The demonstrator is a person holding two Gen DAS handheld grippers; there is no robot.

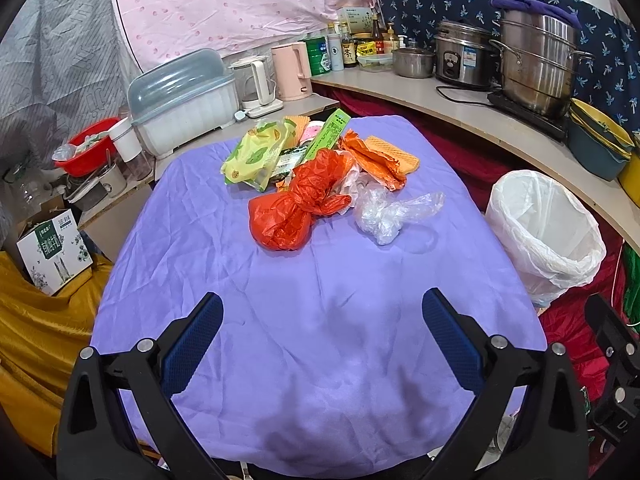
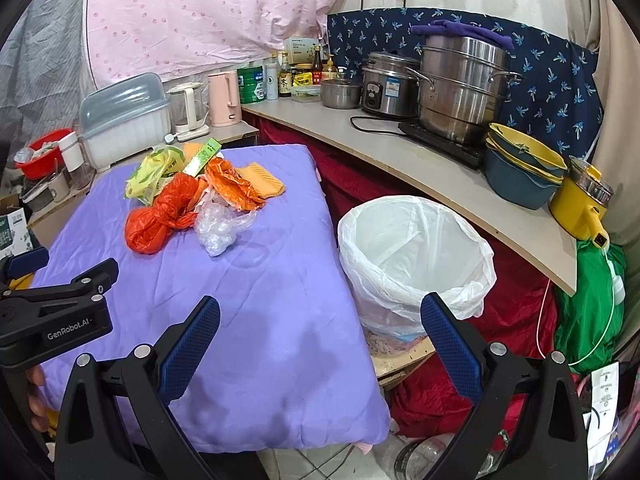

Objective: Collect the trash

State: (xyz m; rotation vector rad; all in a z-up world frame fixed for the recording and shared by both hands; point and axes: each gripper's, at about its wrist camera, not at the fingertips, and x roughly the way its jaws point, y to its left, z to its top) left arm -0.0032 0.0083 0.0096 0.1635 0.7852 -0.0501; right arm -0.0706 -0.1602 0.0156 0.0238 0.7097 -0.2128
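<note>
While the lined bin (image 2: 416,256) is sitting apparently empty at three o'clock, we are hovering both grippers, left (image 1: 322,344) and right (image 2: 320,344), spread and holding nothing; the litter heap (image 1: 316,172) is waiting untouched at twelve o'clock.
</note>
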